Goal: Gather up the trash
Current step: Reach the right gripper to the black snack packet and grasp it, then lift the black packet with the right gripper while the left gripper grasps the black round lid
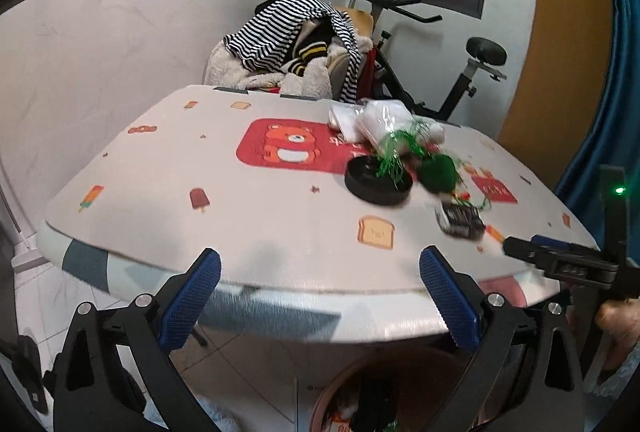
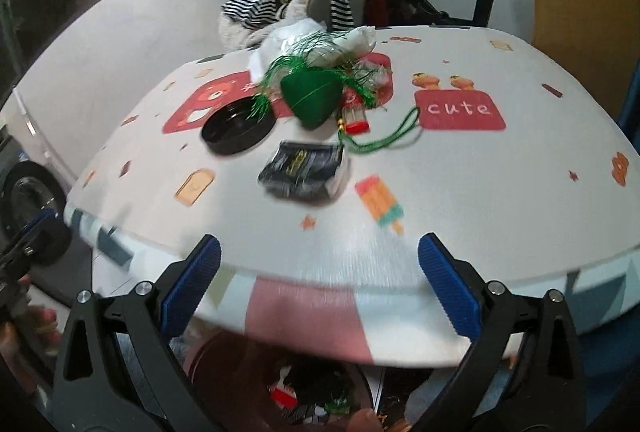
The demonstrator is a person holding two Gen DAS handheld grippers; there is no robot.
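My left tongs [image 1: 320, 296] and my right tongs [image 2: 319, 294] both hang with blue pads spread wide apart and nothing between them, each poised over the near rim of the table [image 2: 500, 192]. That rim curves across just beyond my fingertips in both views, and the stretch of tabletop between it and the clutter is bare printed cloth. Below the rim, under my tongs, sits the brown trash bin [image 2: 224, 364] with scraps already inside. In the left view my right tongs [image 1: 560, 260] reach in over the table's right near corner.

The table wears a white cover with bears, toast and ice lollies. Behind the table stand a chair heaped with striped clothes [image 1: 288, 32] and an exercise bike [image 1: 460, 72], against a pale wall under dark windows.

The trash lies toward the table's middle, well beyond both pairs of tongs. Nearest the rim is a dark wrapper [image 2: 304, 168], almost straight ahead of my right tongs. Past it sits a black round lid [image 2: 236, 128], a green pouch [image 2: 312, 100] with green tassel strands, a small red charm [image 2: 356, 118] on a green cord, and crumpled clear plastic [image 2: 320, 40] farthest back.
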